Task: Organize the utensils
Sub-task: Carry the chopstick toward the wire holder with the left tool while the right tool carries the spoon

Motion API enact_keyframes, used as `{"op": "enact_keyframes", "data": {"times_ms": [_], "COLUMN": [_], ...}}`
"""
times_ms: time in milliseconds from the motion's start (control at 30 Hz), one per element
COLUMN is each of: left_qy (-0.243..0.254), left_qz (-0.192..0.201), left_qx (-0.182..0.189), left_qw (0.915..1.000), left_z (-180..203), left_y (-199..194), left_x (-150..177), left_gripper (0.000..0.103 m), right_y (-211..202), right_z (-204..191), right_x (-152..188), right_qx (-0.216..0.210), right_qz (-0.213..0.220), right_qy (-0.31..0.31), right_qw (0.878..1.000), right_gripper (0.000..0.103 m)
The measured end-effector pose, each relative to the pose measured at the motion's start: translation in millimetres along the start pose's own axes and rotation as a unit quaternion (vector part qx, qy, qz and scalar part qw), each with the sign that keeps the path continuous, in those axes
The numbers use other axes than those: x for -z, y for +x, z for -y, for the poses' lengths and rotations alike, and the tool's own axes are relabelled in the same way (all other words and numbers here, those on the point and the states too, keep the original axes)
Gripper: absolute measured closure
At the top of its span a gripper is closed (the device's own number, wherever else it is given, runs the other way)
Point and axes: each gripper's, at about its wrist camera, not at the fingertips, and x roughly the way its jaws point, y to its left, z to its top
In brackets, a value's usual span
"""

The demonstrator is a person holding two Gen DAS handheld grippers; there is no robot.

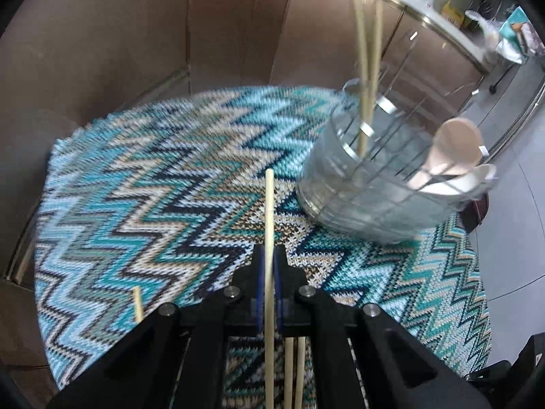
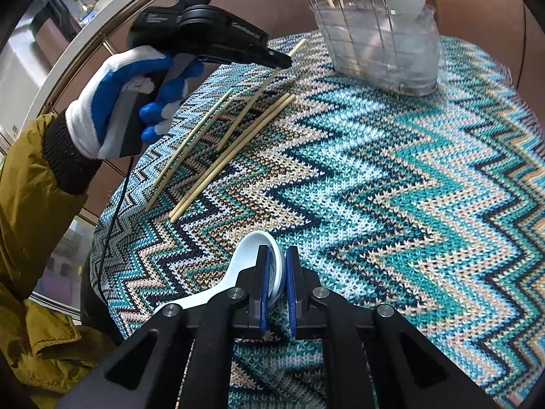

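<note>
L gripper (image 1: 269,266) clamped on one chopstick (image 1: 269,218), lifted off cloth (image 1: 153,170). R gripper (image 2: 276,272) narrow, straddling spoon (image 2: 252,255) rim. Advise: tilt chopstick upright before lowering into holder (image 1: 374,184).

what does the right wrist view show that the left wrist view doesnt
Only the right wrist view shows the white ceramic spoon with the right gripper closed on its bowl, the blue-and-white gloved left hand, and the four loose bamboo chopsticks at full length on the cloth.

Only the left wrist view shows the left gripper from behind, clamping one bamboo chopstick that points forward.

Both show the teal zigzag knitted tablecloth, the clear wire-framed utensil holder with chopsticks and pale spoons in it, and the held chopstick.
</note>
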Motion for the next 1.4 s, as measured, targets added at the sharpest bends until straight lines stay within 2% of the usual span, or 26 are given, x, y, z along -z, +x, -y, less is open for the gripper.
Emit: {"op": "enact_keyframes", "data": {"times_ms": [200, 333, 567, 767, 1133, 1300, 1400], "left_qy": [0.024, 0.048, 0.073, 0.085, 0.074, 0.067, 0.059], "left_qz": [0.079, 0.135, 0.190, 0.207, 0.205, 0.211, 0.234], "left_qx": [-0.041, -0.068, -0.091, -0.095, -0.084, -0.074, -0.052], "left_qw": [0.9957, 0.9874, 0.9748, 0.9700, 0.9722, 0.9724, 0.9691], "left_z": [20, 37, 54, 62, 59, 53, 54], "left_y": [-55, -90, -129, -141, -137, -139, -152], "left_x": [19, 34, 57, 71, 72, 62, 43], "left_gripper": [0.098, 0.098, 0.098, 0.098, 0.098, 0.098, 0.098], "right_y": [-17, -26, -48, -59, -87, -107, -122], "right_z": [-14, -21, -38, -47, -49, -36, -32], "right_x": [4, 6, 6, 1, -17, -33, -52], "right_qx": [0.024, 0.041, 0.072, 0.103, 0.150, 0.177, 0.202], "right_qz": [0.021, 0.032, 0.053, 0.064, 0.099, 0.125, 0.150], "right_qy": [-0.012, -0.017, -0.031, -0.044, -0.057, -0.050, -0.053], "right_qw": [0.999, 0.999, 0.995, 0.992, 0.982, 0.975, 0.966], "right_gripper": [0.094, 0.094, 0.094, 0.094, 0.094, 0.094, 0.094]}}
